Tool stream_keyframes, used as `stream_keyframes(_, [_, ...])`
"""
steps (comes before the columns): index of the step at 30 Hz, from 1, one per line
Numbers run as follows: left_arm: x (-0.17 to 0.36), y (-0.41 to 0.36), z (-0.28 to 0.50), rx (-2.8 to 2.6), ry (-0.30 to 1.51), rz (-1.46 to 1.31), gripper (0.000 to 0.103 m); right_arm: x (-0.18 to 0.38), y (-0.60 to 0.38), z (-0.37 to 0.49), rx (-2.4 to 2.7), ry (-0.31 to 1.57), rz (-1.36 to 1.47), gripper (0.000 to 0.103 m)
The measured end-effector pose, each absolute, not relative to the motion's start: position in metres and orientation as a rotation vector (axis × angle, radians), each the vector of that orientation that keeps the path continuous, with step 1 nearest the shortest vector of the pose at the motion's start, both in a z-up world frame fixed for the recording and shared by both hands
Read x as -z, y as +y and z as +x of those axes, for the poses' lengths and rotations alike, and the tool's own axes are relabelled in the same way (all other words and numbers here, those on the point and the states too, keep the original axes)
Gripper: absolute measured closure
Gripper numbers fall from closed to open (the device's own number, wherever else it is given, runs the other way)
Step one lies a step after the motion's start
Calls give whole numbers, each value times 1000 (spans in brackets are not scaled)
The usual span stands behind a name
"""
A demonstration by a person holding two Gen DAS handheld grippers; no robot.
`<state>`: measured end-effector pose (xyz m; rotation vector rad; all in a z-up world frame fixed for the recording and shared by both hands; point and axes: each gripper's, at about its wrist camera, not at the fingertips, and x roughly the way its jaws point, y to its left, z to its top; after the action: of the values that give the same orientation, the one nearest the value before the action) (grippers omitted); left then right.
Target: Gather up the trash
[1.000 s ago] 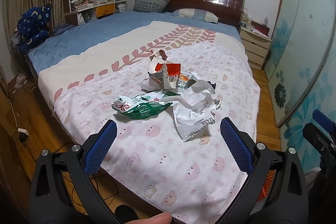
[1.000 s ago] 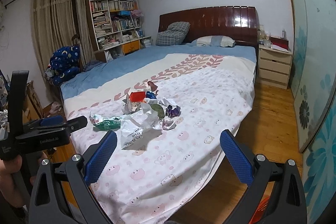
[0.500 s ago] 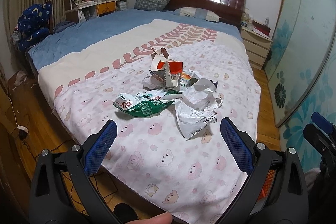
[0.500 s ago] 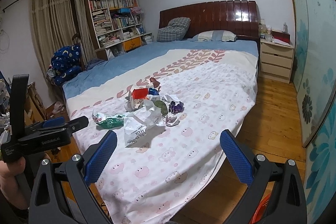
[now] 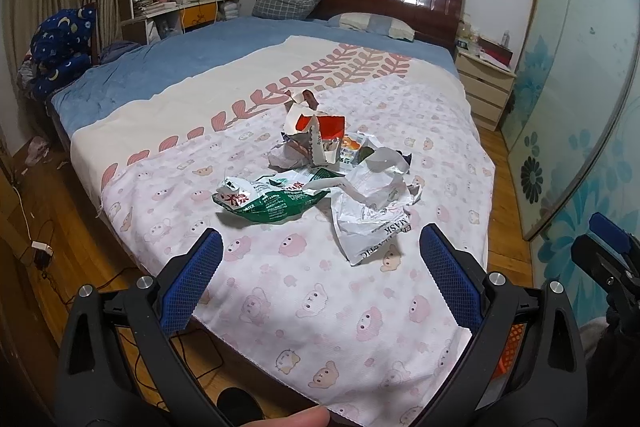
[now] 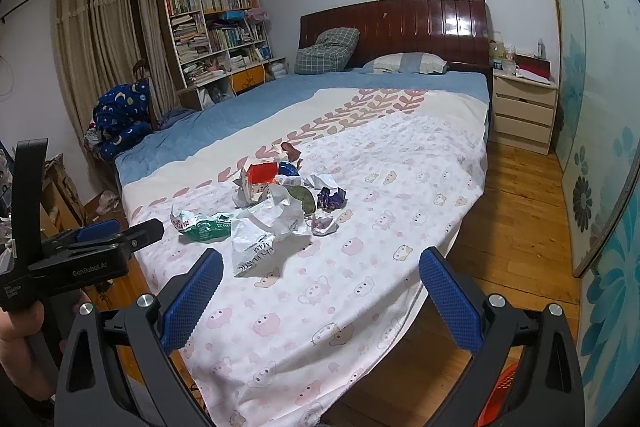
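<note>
A heap of trash lies on the bed's pink-patterned sheet (image 5: 320, 307): a green and white wrapper (image 5: 272, 201), a crumpled white plastic bag (image 5: 372, 215), a red and white carton (image 5: 320, 133). The right wrist view shows the same wrapper (image 6: 204, 227), bag (image 6: 260, 239) and carton (image 6: 262, 177), plus a purple wrapper (image 6: 331, 197) and a crumpled paper ball (image 6: 323, 225). My left gripper (image 5: 320, 257) is open, hovering short of the heap over the bed's foot. My right gripper (image 6: 320, 273) is open too, farther back, with nothing between its fingers.
A wooden floor (image 6: 500, 227) runs along the bed's right side to a beige nightstand (image 6: 524, 111) and a sliding glass door (image 5: 568, 107). A bookshelf (image 6: 216, 31) and a chair with blue bedding (image 6: 120, 119) stand left. Something orange (image 6: 500, 387) sits low right.
Both grippers have drifted a little closer to the bed; the trash heap sits slightly larger in both views. Jaws stay open and the trash has not moved.
</note>
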<state>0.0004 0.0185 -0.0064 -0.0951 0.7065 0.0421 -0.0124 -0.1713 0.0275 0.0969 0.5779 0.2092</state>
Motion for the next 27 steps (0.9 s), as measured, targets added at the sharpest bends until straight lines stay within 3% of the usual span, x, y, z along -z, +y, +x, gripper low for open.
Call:
stream_keyframes(17, [8,36,0,-91,710,-141,5,-20,-166,12,-263,633,147,6])
stream_keyframes(27, [11,58,4,-83,716,-197,5,39,-137,118,-369,896,357,12])
